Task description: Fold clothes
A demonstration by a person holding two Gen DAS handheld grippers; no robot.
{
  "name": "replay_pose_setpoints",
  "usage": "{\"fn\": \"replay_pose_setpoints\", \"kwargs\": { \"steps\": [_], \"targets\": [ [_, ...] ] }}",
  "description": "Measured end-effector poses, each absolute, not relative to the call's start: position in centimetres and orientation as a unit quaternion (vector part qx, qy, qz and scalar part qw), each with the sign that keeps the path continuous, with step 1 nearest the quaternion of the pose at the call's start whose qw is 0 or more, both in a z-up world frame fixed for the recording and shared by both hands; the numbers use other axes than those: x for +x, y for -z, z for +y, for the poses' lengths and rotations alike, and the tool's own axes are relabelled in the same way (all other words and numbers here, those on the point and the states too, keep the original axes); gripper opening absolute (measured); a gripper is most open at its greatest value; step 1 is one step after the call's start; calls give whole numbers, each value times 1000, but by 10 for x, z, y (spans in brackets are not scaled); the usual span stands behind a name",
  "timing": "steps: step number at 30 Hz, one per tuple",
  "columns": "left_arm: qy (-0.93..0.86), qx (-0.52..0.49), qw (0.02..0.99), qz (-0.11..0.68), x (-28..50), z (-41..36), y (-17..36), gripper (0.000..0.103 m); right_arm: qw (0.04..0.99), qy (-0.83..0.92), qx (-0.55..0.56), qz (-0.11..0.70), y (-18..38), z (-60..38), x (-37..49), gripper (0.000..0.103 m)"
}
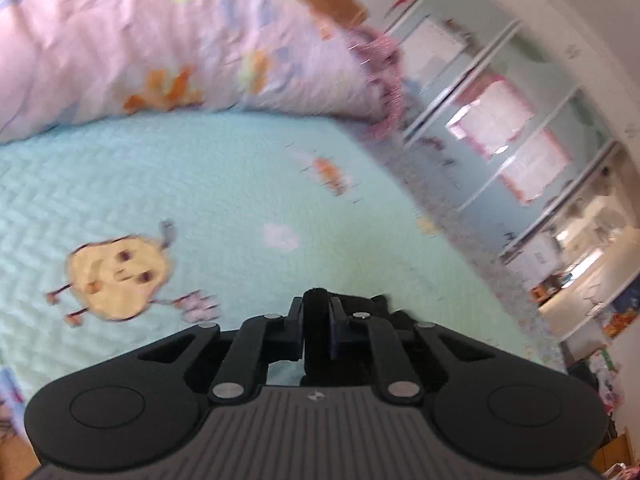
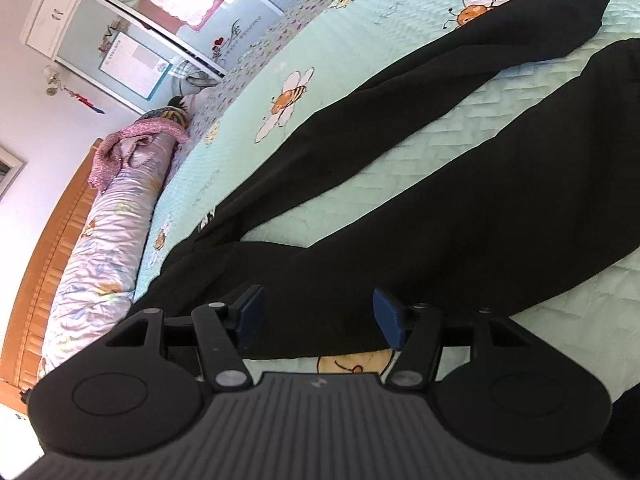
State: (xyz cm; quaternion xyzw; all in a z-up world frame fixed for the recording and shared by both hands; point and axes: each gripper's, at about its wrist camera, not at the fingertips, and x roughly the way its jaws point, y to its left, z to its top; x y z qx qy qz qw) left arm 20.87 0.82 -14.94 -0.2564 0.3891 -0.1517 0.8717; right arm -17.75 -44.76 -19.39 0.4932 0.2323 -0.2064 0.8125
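Black trousers (image 2: 440,184) lie spread on the pale green quilted bedspread (image 2: 400,12), both legs running toward the upper right, the waist part near my right gripper. My right gripper (image 2: 318,320) stands open just above the waist fabric, its blue pads (image 2: 252,312) apart with nothing between them. In the left wrist view, which is blurred, my left gripper (image 1: 318,320) is shut on a fold of black cloth (image 1: 316,336) held above the bedspread (image 1: 224,184).
A rolled pink-and-lilac duvet (image 1: 140,36) lies along the wooden headboard (image 2: 56,248). A pink knitted item (image 2: 132,144) sits on the duvet's end. Wardrobe doors with mirrors (image 1: 500,120) stand beyond the bed's edge. Cartoon prints dot the bedspread.
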Motion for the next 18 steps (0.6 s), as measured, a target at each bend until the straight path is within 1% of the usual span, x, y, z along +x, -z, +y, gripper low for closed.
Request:
{"fn": "replay_pose_setpoints", "kwargs": {
  "steps": [3, 5, 6, 7, 8, 13, 18],
  "targets": [
    [131, -259, 861, 417, 210, 24, 157, 20, 805, 193, 510, 235, 198, -443, -179, 62],
    [129, -286, 849, 426, 198, 34, 163, 44, 797, 191, 522, 237, 203, -441, -183, 62],
    [131, -292, 845, 427, 191, 36, 165, 49, 793, 190, 528, 238, 206, -441, -185, 62],
    [134, -291, 845, 428, 184, 35, 167, 58, 789, 190, 534, 239, 209, -440, -188, 63],
    [137, -291, 844, 429, 177, 34, 168, 61, 785, 189, 539, 240, 211, -439, -190, 63],
    [154, -285, 829, 457, 175, 27, 187, 63, 763, 187, 568, 246, 225, -436, -202, 63],
    [172, -282, 828, 453, 189, 8, 185, 63, 737, 199, 602, 231, 235, -440, -218, 63]
  ]
}}
